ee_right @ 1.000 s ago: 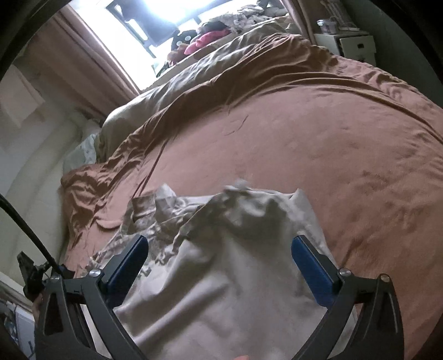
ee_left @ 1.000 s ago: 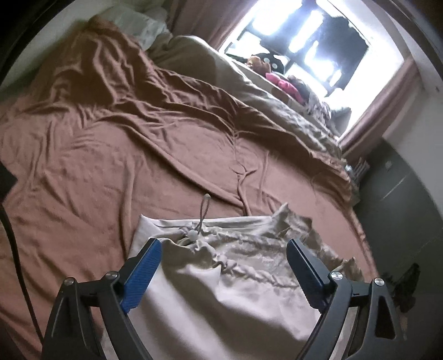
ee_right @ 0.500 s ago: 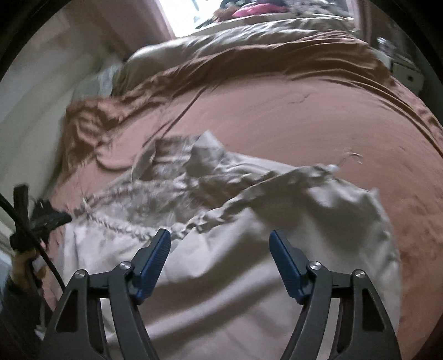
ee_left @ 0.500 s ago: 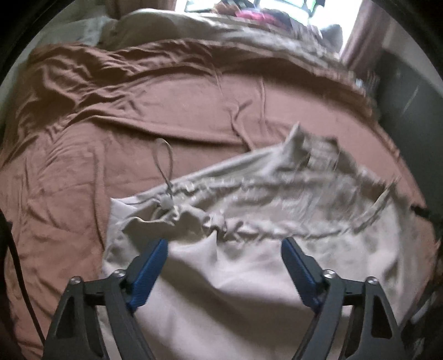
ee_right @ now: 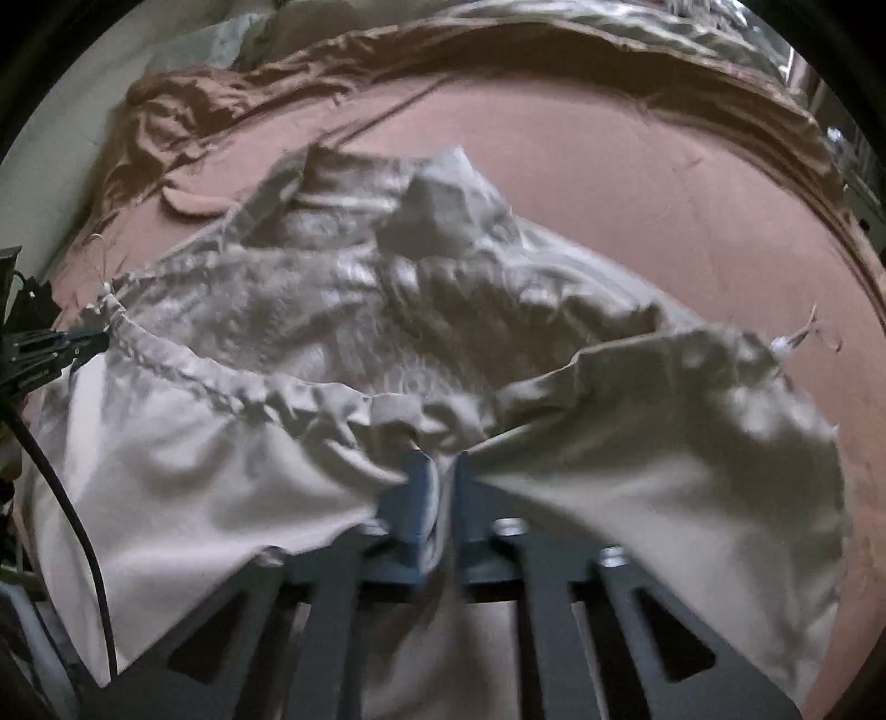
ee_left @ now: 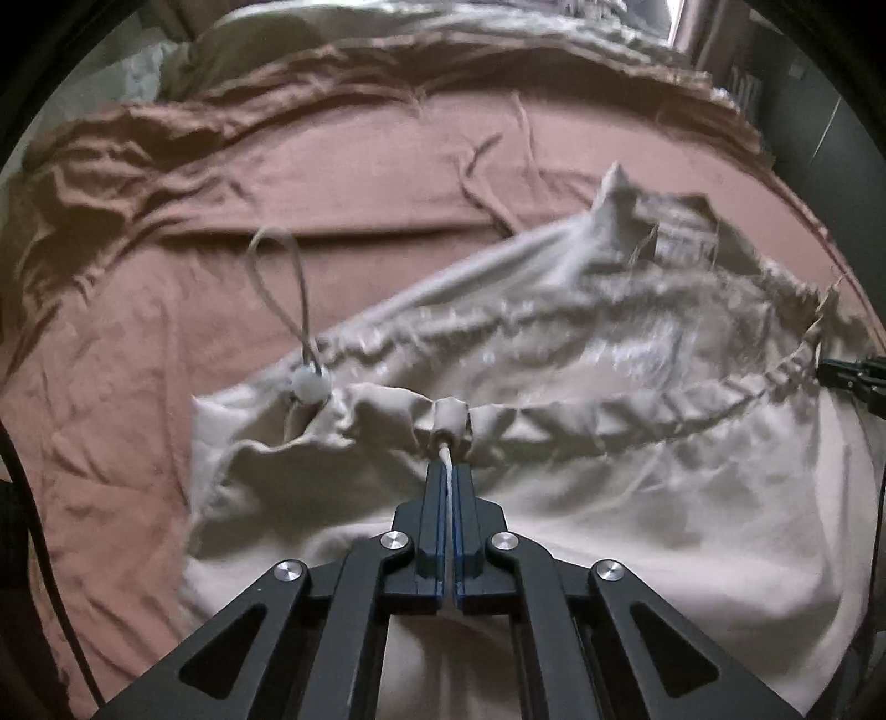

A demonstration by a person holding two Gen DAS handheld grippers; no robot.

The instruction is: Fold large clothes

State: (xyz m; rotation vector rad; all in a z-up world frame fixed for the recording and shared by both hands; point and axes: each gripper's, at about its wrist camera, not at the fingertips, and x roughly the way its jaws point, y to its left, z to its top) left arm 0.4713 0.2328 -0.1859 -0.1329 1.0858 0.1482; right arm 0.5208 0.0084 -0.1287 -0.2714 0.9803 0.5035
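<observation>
Left gripper (ee_left: pixel 447 471): fingers have just closed and now pinch the gathered drawstring hem of the beige garment (ee_left: pixel 637 498), beside the cord stopper (ee_left: pixel 310 385).
Right gripper (ee_right: pixel 440 482): fingers have likewise just closed, pinching a fold of the same hem further along; this view is blurred.
Garment: lies crumpled on the brown bed sheet (ee_left: pixel 166 332), near edge towards the grippers, the rest bunched beyond.
Advice: lift both pinches together, keep the hem taut between them, and let the cloth hang free before laying it flat.
Cord loop (ee_left: pixel 277 277): trails onto the sheet; it may snag.
Far side: rumpled bedding (ee_right: pixel 637 22) at the bed's far edge, clear of the work.
</observation>
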